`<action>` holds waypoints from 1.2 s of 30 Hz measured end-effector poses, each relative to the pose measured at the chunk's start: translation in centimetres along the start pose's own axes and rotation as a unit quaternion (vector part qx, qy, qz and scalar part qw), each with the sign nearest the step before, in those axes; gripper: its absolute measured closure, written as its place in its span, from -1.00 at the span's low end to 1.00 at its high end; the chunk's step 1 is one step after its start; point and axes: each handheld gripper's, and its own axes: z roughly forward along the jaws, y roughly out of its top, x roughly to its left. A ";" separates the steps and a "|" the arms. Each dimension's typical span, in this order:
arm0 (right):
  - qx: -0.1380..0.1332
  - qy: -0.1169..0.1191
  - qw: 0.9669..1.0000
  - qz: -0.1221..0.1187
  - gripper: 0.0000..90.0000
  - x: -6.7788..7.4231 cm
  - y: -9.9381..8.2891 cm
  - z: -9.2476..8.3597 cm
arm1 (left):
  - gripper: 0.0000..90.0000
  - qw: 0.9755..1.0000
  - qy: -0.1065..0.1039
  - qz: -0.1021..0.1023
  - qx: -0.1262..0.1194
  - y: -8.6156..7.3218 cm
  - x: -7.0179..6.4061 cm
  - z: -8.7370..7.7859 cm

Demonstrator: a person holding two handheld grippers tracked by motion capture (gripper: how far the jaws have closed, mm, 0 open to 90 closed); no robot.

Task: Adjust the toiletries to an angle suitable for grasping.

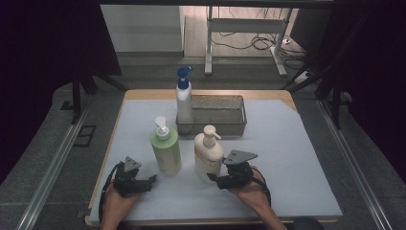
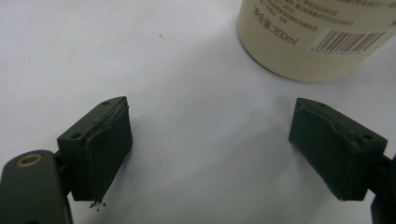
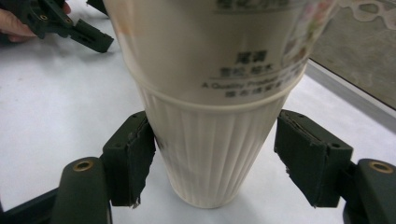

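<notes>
A cream plastic pump bottle (image 3: 210, 116), glossy above and ribbed below, stands on a smooth, matt white-covered surface (image 1: 287, 158) edged in pale wood. Behind it sits a grey wire-mesh metal tray (image 1: 213, 125). The right gripper (image 3: 215, 163) carries matt black jaws with rough, frayed rubber pads (image 3: 135, 163).
</notes>
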 end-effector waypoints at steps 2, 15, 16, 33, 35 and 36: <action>-0.001 -0.001 1.000 0.002 -0.36 -0.1 0.0 0.1 | -0.70 1.000 0.000 0.000 0.000 0.0 0.0 0.0; -0.016 -0.011 1.000 0.019 -0.33 0.5 0.9 1.4 | -0.70 1.000 0.000 0.000 0.000 0.0 0.0 0.0; -0.016 -0.012 1.000 0.017 -0.31 0.5 1.0 1.4 | -0.70 1.000 0.000 0.000 0.000 0.0 0.0 0.0; -0.021 -0.029 0.999 0.012 -0.36 1.0 3.3 0.6 | -0.70 1.000 0.000 -0.002 -0.001 0.0 0.0 0.0; -0.021 -0.030 0.999 0.017 -0.36 1.0 3.7 0.4 | -0.70 1.000 0.000 -0.001 -0.001 0.0 0.0 0.0; -0.018 -0.032 0.999 0.018 -0.34 1.0 4.1 0.3 | -0.70 1.000 0.000 -0.002 -0.001 0.0 0.0 0.0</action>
